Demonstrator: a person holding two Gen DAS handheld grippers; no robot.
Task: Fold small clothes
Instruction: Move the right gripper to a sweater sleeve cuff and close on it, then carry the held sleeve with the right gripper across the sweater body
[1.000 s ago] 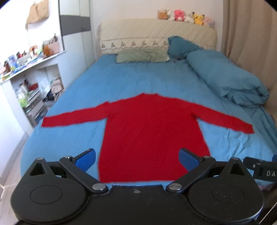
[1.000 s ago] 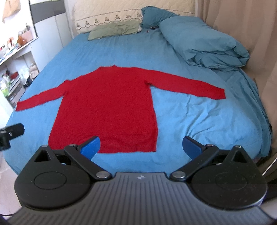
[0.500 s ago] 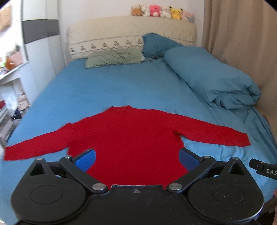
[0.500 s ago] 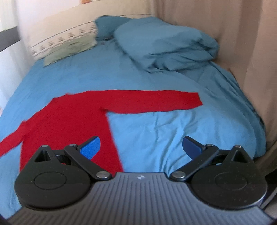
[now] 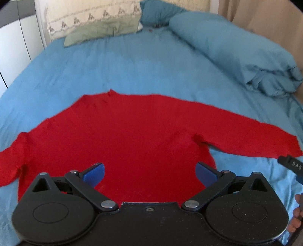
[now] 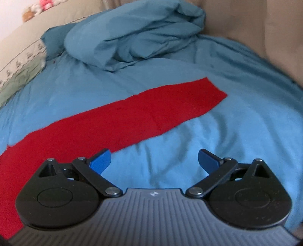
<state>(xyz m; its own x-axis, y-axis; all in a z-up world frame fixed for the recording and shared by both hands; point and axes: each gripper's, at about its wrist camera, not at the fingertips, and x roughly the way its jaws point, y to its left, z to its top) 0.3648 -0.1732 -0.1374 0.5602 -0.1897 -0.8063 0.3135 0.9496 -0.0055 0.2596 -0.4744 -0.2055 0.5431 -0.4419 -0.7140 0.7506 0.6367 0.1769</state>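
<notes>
A red long-sleeved sweater (image 5: 132,136) lies flat on the blue bed sheet (image 5: 132,72), sleeves spread to both sides. My left gripper (image 5: 149,173) is open and empty, hovering over the sweater's lower body. In the right wrist view the sweater's right sleeve (image 6: 151,111) runs diagonally to its cuff at the upper right. My right gripper (image 6: 154,160) is open and empty, just in front of that sleeve, over bare sheet. The right gripper's tip also shows at the right edge of the left wrist view (image 5: 291,165).
A rolled blue duvet (image 6: 136,32) lies along the bed's right side (image 5: 236,49). A green pillow (image 5: 102,32) and a dark blue pillow (image 5: 157,14) rest against the beige headboard (image 5: 85,17). A beige curtain (image 6: 265,28) hangs at the right.
Both grippers have moved forward and closer to the bed. The left one now hangs over the sweater's body. The right one has swung right toward the right sleeve.
</notes>
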